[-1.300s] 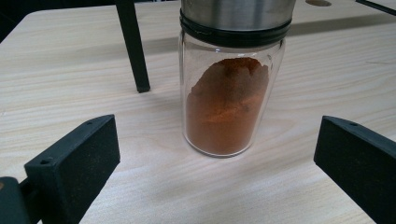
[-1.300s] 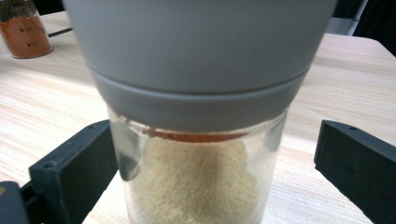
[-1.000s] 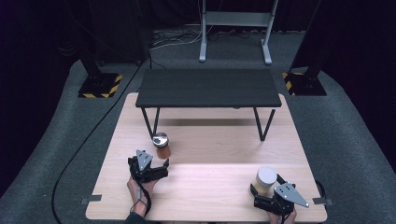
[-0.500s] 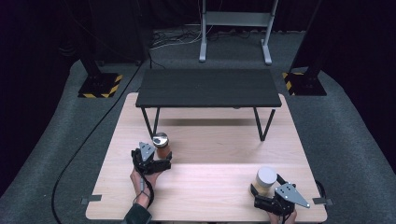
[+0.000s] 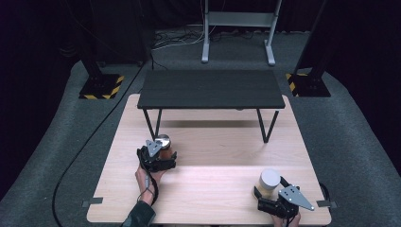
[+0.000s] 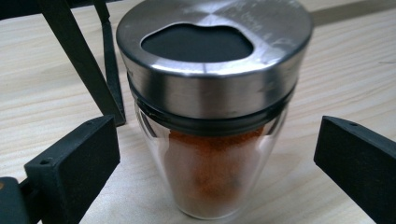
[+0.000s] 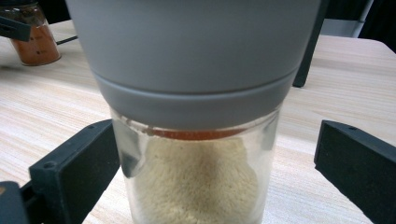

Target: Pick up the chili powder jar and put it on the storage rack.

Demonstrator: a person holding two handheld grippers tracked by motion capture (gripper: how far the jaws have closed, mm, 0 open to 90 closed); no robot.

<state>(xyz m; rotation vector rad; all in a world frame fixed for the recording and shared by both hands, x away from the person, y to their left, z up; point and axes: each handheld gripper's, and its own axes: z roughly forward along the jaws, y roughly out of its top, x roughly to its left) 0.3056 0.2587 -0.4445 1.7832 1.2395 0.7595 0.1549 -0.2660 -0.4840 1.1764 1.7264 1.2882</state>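
A glass spice jar (image 5: 163, 144) with a steel lid and orange-red powder stands on the wooden table (image 5: 213, 142), just in front of the black shelf's left leg. My left gripper (image 5: 160, 153) is open around it; in the left gripper view the jar (image 6: 212, 116) sits between both jaws with gaps on each side. A second jar (image 5: 269, 182) with a grey lid and pale yellow powder stands near the front right. My right gripper (image 5: 270, 196) is open around it, and the jar (image 7: 196, 140) stands untouched between the jaws.
A low black shelf (image 5: 210, 88) on thin metal legs spans the back of the table. One leg (image 6: 77, 51) stands close behind the orange jar. A cable (image 5: 94, 142) trails over the grey floor at the left. Stand bases with yellow-black stripes (image 5: 101, 87) flank the table.
My left gripper moved forward toward the orange jar and now has it between its jaws. The right gripper stayed around the grey-lidded jar.
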